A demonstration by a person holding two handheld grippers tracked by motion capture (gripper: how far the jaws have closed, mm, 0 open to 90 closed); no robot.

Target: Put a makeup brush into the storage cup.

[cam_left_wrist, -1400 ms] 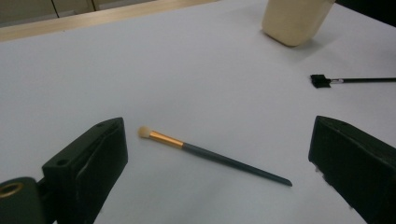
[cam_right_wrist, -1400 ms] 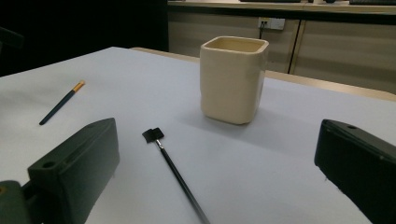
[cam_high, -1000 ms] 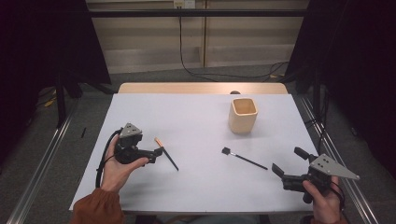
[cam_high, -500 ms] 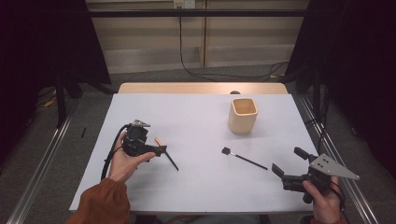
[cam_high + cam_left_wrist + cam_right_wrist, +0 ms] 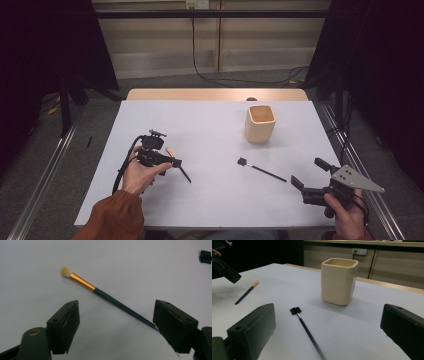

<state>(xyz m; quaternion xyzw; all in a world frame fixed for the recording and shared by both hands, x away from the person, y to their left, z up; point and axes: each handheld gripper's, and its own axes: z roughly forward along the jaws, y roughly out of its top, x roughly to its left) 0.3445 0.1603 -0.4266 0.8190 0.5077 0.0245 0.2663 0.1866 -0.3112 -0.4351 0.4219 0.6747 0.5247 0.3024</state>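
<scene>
A makeup brush point(image 5: 110, 297) with a pale tip, gold ferrule and dark handle lies flat on the white table point(image 5: 215, 135). My left gripper point(image 5: 116, 306) hovers right over it, pointing down. Its jaws have just been closing and still stand apart, with the handle between them and neither pad pressing on it. The high view shows the left gripper point(image 5: 170, 159) over that brush point(image 5: 181, 170). A thin black brush point(image 5: 262, 170) lies mid-table, and a cream square cup point(image 5: 260, 123) stands upright behind it. My right gripper point(image 5: 306, 173) is open and empty near the front right edge. It faces the black brush point(image 5: 308, 332) and the cup point(image 5: 339, 281).
A wooden strip point(image 5: 215, 94) borders the table's far edge, with cables on the floor beyond. Metal rails point(image 5: 45, 175) run along both sides of the table. In the right gripper view the left gripper point(image 5: 224, 267) and the gold-ferruled brush point(image 5: 245, 293) show at far left.
The left hand has moved right and tipped its gripper down over the gold-ferruled brush, and its jaws stand narrower. The right gripper, both brushes and the cup have not moved.
</scene>
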